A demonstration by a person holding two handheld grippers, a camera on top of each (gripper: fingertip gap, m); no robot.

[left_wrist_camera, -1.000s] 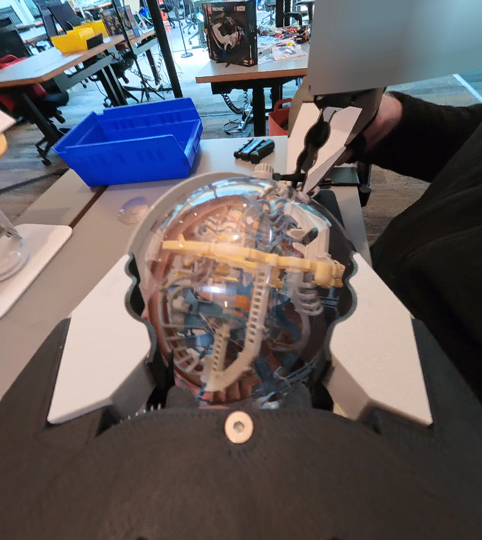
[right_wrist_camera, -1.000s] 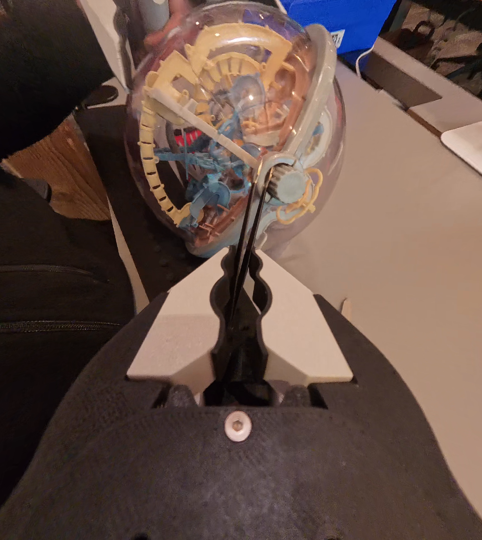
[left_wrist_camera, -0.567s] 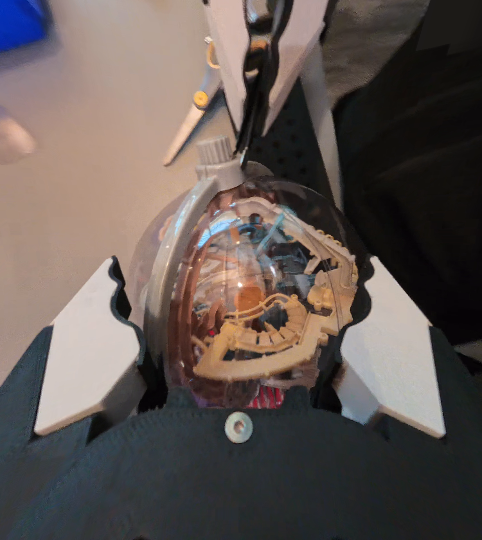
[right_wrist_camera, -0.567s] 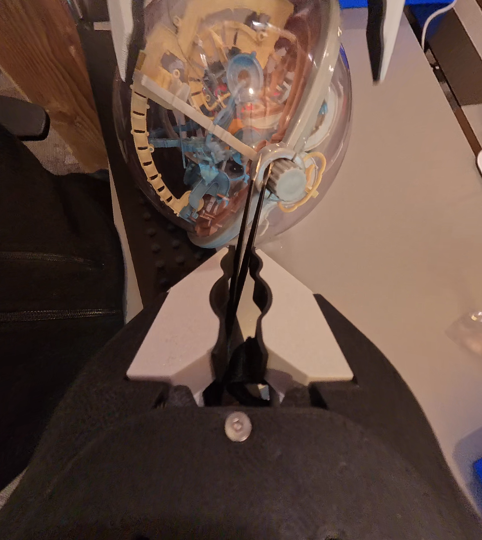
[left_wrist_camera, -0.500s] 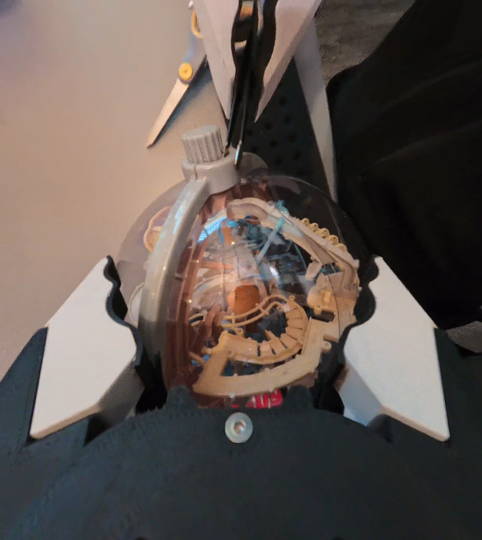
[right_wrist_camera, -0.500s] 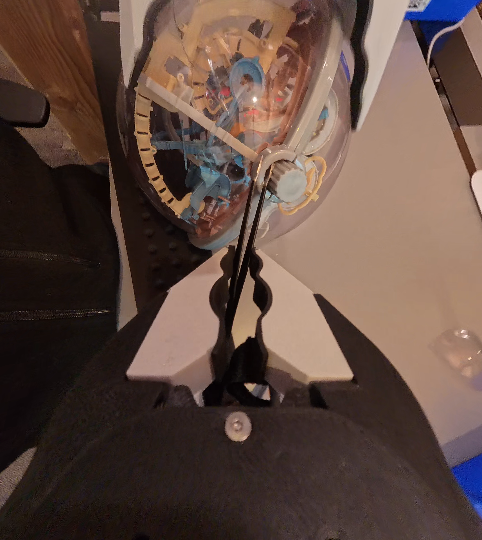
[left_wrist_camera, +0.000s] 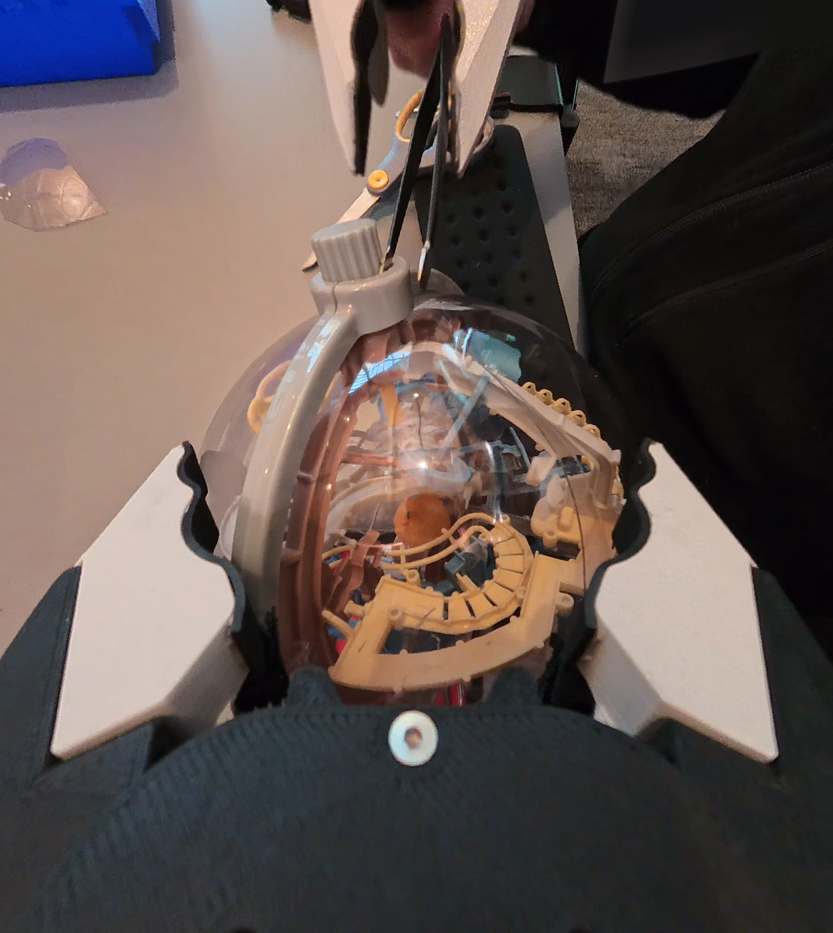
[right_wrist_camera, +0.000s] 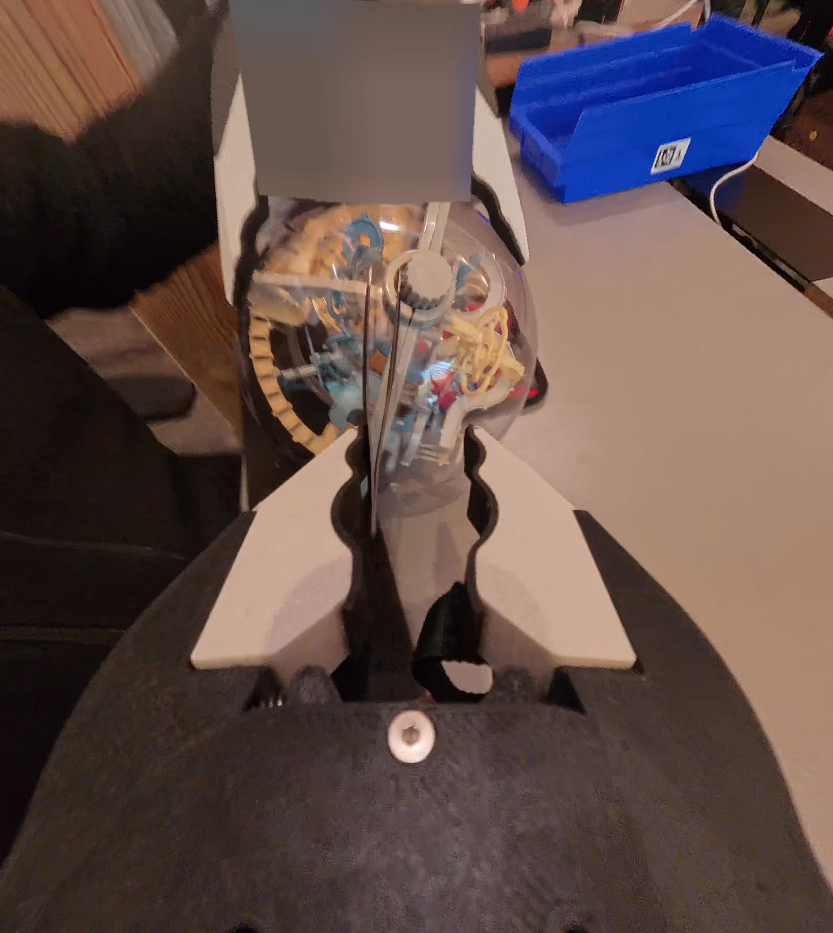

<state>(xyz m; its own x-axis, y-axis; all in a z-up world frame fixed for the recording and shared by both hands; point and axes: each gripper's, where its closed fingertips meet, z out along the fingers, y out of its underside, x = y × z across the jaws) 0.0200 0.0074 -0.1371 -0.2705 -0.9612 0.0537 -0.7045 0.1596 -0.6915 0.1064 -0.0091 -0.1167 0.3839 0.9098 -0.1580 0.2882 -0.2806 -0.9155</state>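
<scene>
My left gripper is shut on a clear plastic maze ball with tan, brown and blue tracks inside, gripping it on both sides. The ball also shows in the right wrist view. A grey knob sticks out of the ball's grey ring at the far end. My right gripper has its fingers apart, with black tweezers lying against its left finger. The tweezer arms are spread and their tips rest by the knob. In the left wrist view the right gripper and tweezers reach in from above.
A blue bin stands at the far side of the grey table. A clear plastic piece lies on the table. Scissors and a black perforated mat lie under the right gripper. A person's dark clothing is at the right. My hands' fingertips stand some 11 centimetres from each other. The clear plastic piece lies around 35 centimetres away from my right fingertips.
The ball has been tilted so its knob points toward the right gripper. The right gripper's fingers have parted and the tweezer tips have spread apart beside the knob.
</scene>
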